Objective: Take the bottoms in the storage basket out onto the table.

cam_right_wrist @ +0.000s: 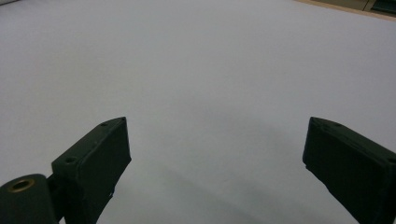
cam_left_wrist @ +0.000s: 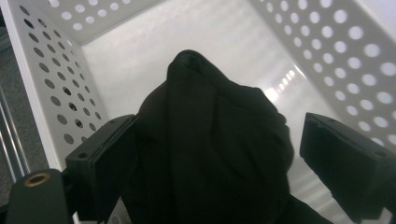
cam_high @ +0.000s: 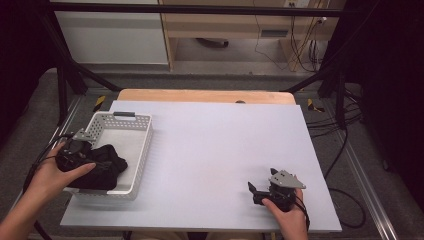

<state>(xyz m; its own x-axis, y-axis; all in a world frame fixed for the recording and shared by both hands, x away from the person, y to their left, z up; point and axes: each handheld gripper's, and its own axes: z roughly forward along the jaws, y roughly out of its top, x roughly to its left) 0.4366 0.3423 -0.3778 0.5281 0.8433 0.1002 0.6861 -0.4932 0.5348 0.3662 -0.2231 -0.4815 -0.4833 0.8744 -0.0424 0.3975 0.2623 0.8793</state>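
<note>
A crumpled black cloth [cam_high: 109, 169] lies in the near end of a white perforated basket [cam_high: 144, 146] at the table's left. A hand holds my left gripper [cam_high: 97, 162] down into that basket. In the left gripper view the cloth [cam_left_wrist: 210, 154] bulges up between the spread jaws of the left gripper [cam_left_wrist: 212, 123]; it presses against the left jaw, and a gap separates it from the right one. My right gripper [cam_high: 255, 192] rests low at the front right of the table, open. Bare tabletop lies between the jaws of the right gripper [cam_right_wrist: 217, 123].
The pale lilac tabletop [cam_high: 215, 145] stretches between basket and right gripper. The basket's holed walls [cam_left_wrist: 46, 70] rise close on both sides of the left gripper. Black frame legs and cables stand beyond the table's far edge.
</note>
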